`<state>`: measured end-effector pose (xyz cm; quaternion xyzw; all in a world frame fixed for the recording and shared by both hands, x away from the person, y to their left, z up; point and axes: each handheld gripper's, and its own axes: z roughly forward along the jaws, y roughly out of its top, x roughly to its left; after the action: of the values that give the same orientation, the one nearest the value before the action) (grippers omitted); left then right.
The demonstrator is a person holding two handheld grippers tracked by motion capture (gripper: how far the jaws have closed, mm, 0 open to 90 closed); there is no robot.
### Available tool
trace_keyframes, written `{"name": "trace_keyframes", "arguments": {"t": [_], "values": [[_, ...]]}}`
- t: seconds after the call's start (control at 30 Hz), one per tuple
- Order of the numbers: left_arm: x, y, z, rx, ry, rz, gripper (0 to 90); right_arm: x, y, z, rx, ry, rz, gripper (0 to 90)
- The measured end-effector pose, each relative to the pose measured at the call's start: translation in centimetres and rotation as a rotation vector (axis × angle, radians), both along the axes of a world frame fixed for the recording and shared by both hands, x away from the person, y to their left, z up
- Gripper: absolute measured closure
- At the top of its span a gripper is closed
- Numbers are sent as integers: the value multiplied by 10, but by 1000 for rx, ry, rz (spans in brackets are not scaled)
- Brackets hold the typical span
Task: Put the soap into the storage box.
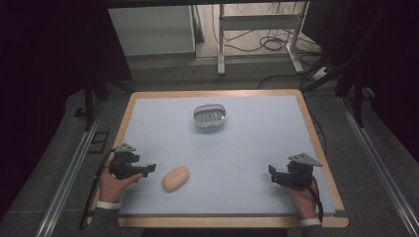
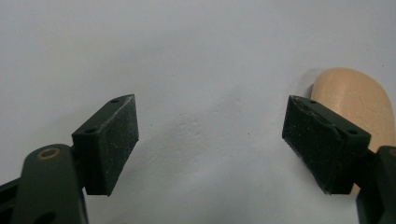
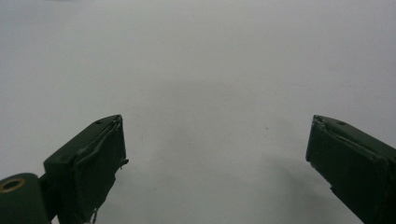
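Pale blue surface (image 1: 247,148), wood-edged, with a tan oval bar of soap (image 1: 176,178) lying in the lower left of the high view; just left of it sits the left gripper (image 1: 147,169), jaws spread wide and empty (in its own view the soap (image 2: 355,102) peeks out behind the right-hand jaw); whether they touch, I cannot tell; the right gripper (image 1: 273,174) rests at lower right, jaws likewise apart over bare surface; a grey soap dish (image 1: 210,116) stands well apart, upper centre.
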<state>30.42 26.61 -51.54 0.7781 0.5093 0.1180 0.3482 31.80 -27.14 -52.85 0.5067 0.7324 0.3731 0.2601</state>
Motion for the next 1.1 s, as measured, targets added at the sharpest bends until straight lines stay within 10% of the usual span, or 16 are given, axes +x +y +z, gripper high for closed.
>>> {"name": "trace_keyframes", "arguments": {"t": [0.37, 1.1], "values": [[-7, 1, -2, 20, 6, 10, 187, -2, 5, -1, -53, -19, 18, 61], [-13, 1, 14, 61, -30, 60, 177, -8, -3, 1, 38, -80, 43, 112]]}}
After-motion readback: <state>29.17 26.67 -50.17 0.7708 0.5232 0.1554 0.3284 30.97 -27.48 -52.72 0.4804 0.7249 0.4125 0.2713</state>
